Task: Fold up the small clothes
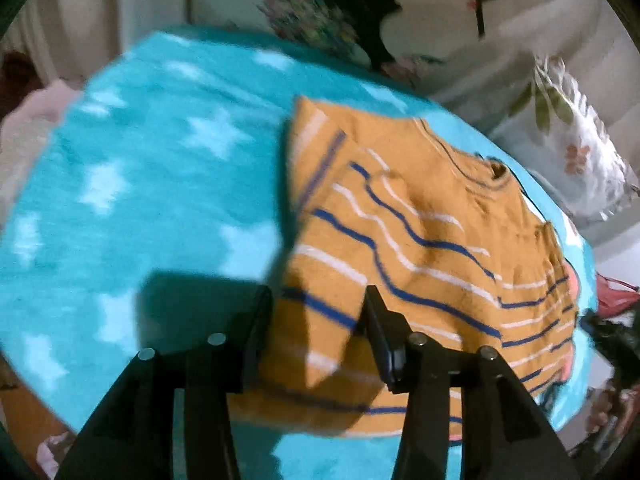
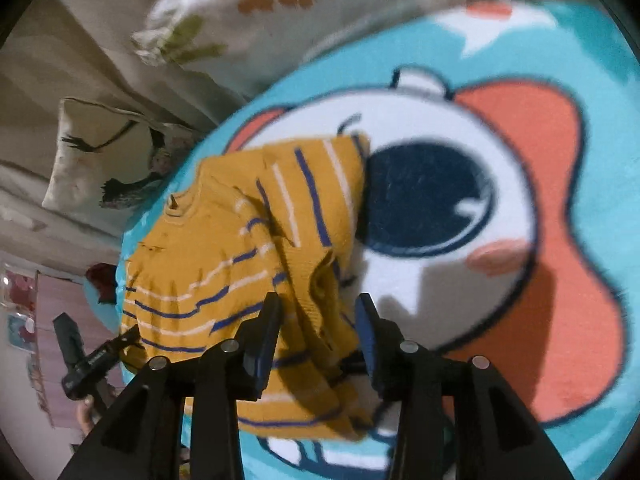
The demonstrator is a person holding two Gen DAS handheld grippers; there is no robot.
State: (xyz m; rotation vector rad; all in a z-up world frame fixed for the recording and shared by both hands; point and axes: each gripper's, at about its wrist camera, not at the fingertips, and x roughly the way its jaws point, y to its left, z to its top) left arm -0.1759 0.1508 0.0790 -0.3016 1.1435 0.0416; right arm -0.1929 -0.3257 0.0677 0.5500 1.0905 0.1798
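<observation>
A small mustard-yellow sweater (image 1: pixel 420 240) with blue and white stripes lies on a turquoise blanket (image 1: pixel 140 200). Its sleeves are folded in over the body. My left gripper (image 1: pixel 318 300) is open, with its fingers on either side of the folded left sleeve near the hem. My right gripper (image 2: pixel 318 308) is open over the bunched right side of the sweater (image 2: pixel 224 248), cloth lying between its fingers. The left gripper also shows in the right wrist view (image 2: pixel 92 356) at the sweater's far edge.
The blanket carries a cartoon astronaut print (image 2: pixel 460 200) in white, navy and coral. Floral pillows (image 1: pixel 580 160) and a pale cushion with a black print (image 2: pixel 100 160) lie along the blanket's far side. Pink cloth (image 1: pixel 36 116) lies at the left edge.
</observation>
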